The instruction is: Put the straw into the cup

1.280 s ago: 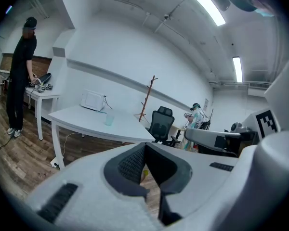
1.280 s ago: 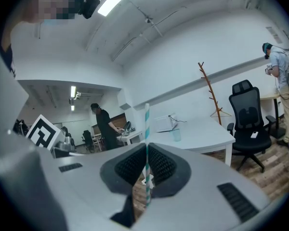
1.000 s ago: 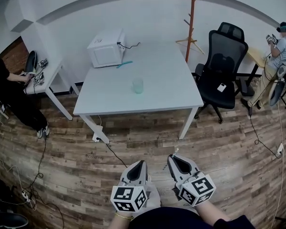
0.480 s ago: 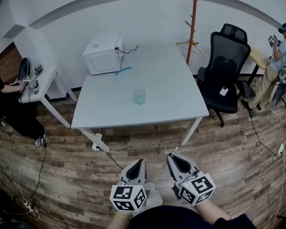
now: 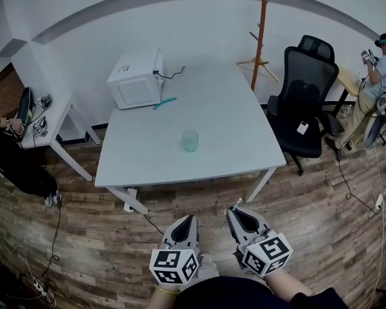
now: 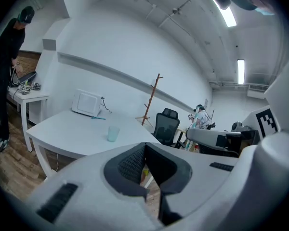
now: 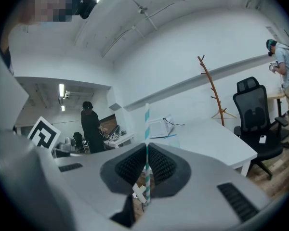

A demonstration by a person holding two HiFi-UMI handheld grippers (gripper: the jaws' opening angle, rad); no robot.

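A pale green translucent cup (image 5: pixel 190 140) stands upright near the middle of the white table (image 5: pixel 244 134); the left gripper view also shows the cup (image 6: pixel 113 133). Both grippers hang low over the wooden floor, well short of the table. My right gripper (image 5: pixel 238 213) is shut on a teal-and-white striped straw (image 7: pixel 146 124), which stands upright between its jaws, and the straw tip (image 5: pixel 237 204) pokes out ahead. My left gripper (image 5: pixel 187 220) is shut with nothing in it.
A white microwave (image 5: pixel 136 79) sits at the table's far left corner, with a teal object (image 5: pixel 165 102) beside it. A black office chair (image 5: pixel 302 89) and a wooden coat stand (image 5: pixel 261 24) are to the right. People work at far left and far right. Cables (image 5: pixel 148 219) cross the floor.
The table and cup have drawn nearer and lower in the head view as I step toward them. Both grippers keep their pose, the straw still held.
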